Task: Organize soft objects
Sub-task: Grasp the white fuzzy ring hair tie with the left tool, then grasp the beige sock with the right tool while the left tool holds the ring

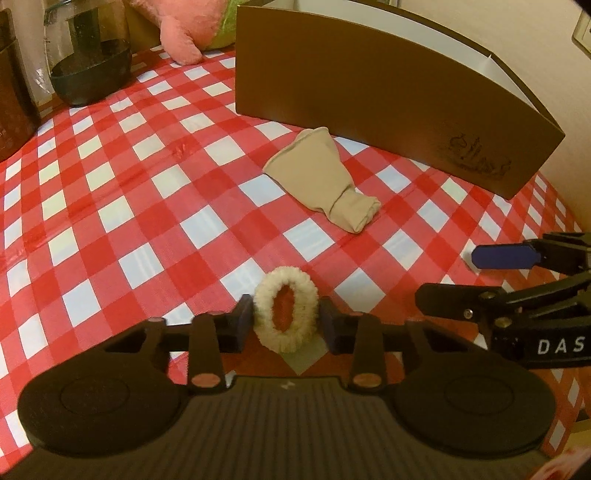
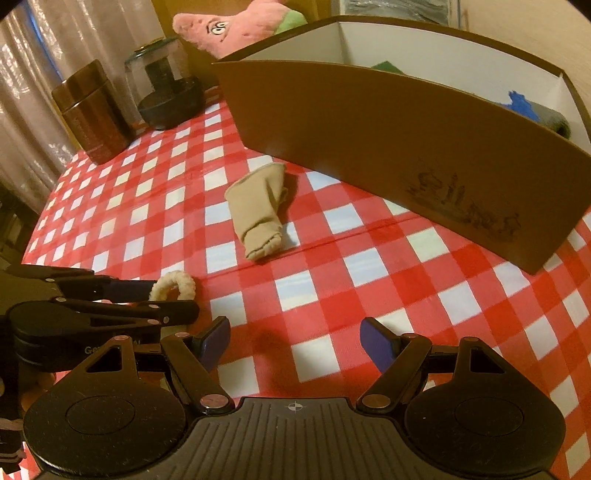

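Place: I'd say a home, prob. dining/living corner.
Table: red-white checked tablecloth (image 2: 332, 266), wipe-clean vinyl look w/ creases.
Window side: sheer curtains (image 2: 29, 74) at far left in my right cam.
Clutter: brown canister (image 2: 92, 110), lidded glass jar (image 2: 162, 70) over a dark bowl (image 2: 171, 107), all at table's far edge.
Toy: pink plush (image 2: 236, 29) behind a brown cardboard box (image 2: 388, 147).
Wall: cream, w/ switch plate (image 1: 583, 31).
Light: warm, indoor.

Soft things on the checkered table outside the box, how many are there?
2. The fluffy white scrunchie sits between the left hand-held gripper's fingers. The beige sock lies by the brown box. More soft things are inside the box, partly hidden.
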